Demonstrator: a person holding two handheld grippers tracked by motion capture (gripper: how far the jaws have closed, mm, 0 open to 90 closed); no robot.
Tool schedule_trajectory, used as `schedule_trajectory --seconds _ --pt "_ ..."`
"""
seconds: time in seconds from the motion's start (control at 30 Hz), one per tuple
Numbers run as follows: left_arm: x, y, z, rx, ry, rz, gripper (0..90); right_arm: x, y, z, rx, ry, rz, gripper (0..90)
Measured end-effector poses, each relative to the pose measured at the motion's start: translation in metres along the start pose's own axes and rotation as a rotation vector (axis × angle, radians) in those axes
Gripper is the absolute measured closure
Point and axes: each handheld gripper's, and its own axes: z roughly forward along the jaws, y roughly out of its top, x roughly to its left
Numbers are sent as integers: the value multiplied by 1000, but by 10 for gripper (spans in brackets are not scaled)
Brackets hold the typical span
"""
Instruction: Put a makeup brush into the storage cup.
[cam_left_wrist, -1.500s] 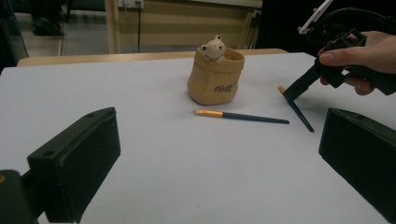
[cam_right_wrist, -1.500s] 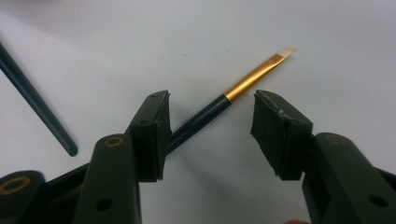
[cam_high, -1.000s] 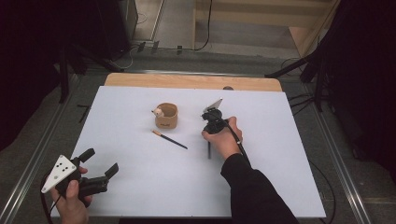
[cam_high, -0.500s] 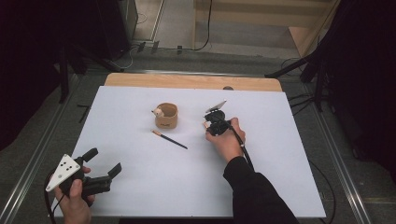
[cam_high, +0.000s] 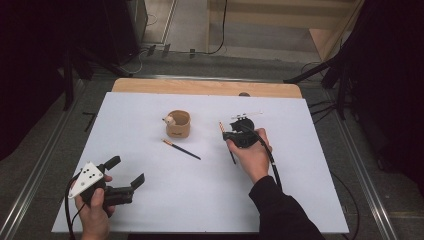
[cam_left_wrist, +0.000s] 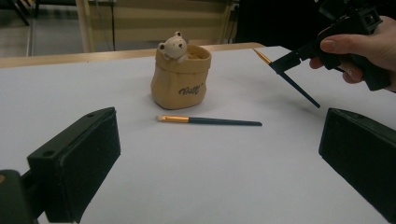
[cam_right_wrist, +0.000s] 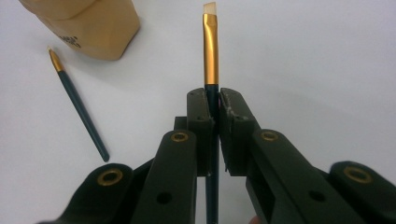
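The right tongs are pressed together on a brush, pinching its dark handle just below the gold ferrule, and have lifted it off the table. A second ago the same tongs were down at the sheet with the brush beneath them; now the brush hangs tilted in the air, bristle end up and toward the table's far edge, handle tip slanting down toward the near edge. The pick-up looks complete, and the likely next step is to carry the brush to the pot.

That pot, a small tan holder with a little bear peeking over its rim, stands upright near the middle of the table, somewhat toward the far edge and to the left of the raised brush. Apart from the bear at the rim, nothing can be seen standing inside it; its depths are hidden from these angles.

A second brush lies flat on the table just in front of the pot, bristles toward the pot, untouched.

The left tongs are spread and hold nothing, hovering by the table's near left corner, where they have shifted a little, pointing toward the pot and the lying brush.
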Motion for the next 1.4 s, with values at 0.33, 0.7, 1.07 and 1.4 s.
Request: schedule_trajectory --seconds 0.33,0.7,1.07,1.4 --pt "-6 8 15 -9 -16 17 0 -3 -12 -17 -132 55 -52 849" --pt "-25 17 52 -5 -86 43 0 -11 -28 -34 -239 128 -60 849" --pt "-32 20 74 5 -109 57 0 -10 -41 -49 -332 185 -94 849" --pt "-49 18 95 14 -135 108 0 -12 -60 -54 -396 263 -60 849"
